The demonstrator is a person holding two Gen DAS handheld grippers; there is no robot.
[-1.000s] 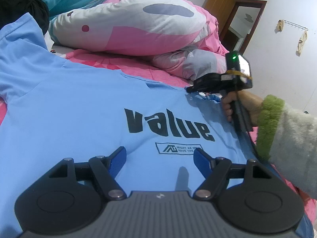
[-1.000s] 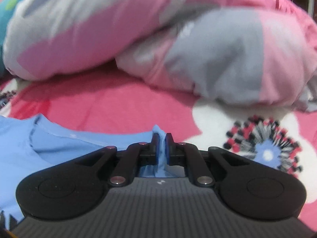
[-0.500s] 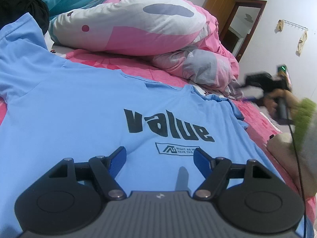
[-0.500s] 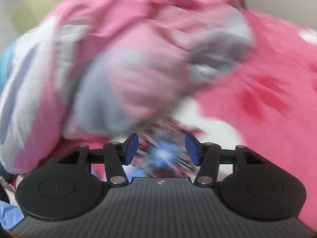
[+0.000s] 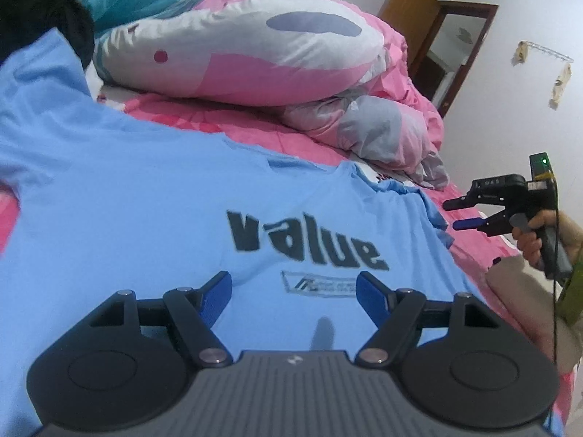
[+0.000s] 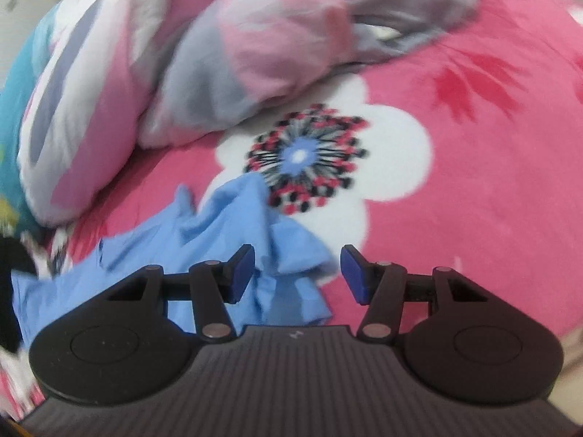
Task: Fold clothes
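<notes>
Both tongs [image 5: 293, 287] [image 6: 297, 273] agape over blue T-shirt [image 5: 145, 200].

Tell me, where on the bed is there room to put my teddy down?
The pink sheet is bare to the right of the blue shirt, around the white flower. The right hand-held gripper hangs open just above that patch. Along the top it is crowded: the bunched duvet fills it. The shirt covers the rest.
</notes>
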